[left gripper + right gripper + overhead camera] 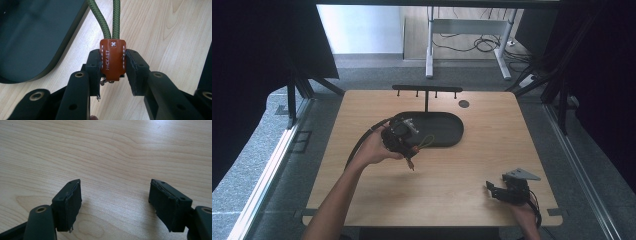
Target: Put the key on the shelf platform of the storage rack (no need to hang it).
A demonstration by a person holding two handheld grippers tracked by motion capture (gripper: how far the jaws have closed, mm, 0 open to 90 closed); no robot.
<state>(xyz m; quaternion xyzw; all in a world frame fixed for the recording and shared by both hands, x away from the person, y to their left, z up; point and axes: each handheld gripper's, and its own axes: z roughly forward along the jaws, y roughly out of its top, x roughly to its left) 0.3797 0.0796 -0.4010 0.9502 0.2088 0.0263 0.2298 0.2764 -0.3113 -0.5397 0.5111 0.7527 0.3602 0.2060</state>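
The wooden table (492,135) is the largest thing here, and everything else is placed by the dark oval tray (447,127) that lies a little behind its middle. At the tray's far edge stands a black T-shaped rack (427,90) with small pegs hanging from its crossbar, and a round dark grommet (464,104) sits in the tabletop just to the right of that rack. The left gripper (404,142) is held over the tray's near left edge, its cable trailing off toward the person's forearm. In the left gripper view its jaws are closed tight on a brown leather tab (112,58) with white stitching, from which a green braided cord (105,17) runs up as a doubled strand over the bare wood just beside the tray's rounded rim (57,60); a small metal piece hangs below the tab, too hidden to make out. The right gripper (497,190) rests well apart from the tray, near the table's front right corner, with its jaws standing wide and nothing but wood grain between them.
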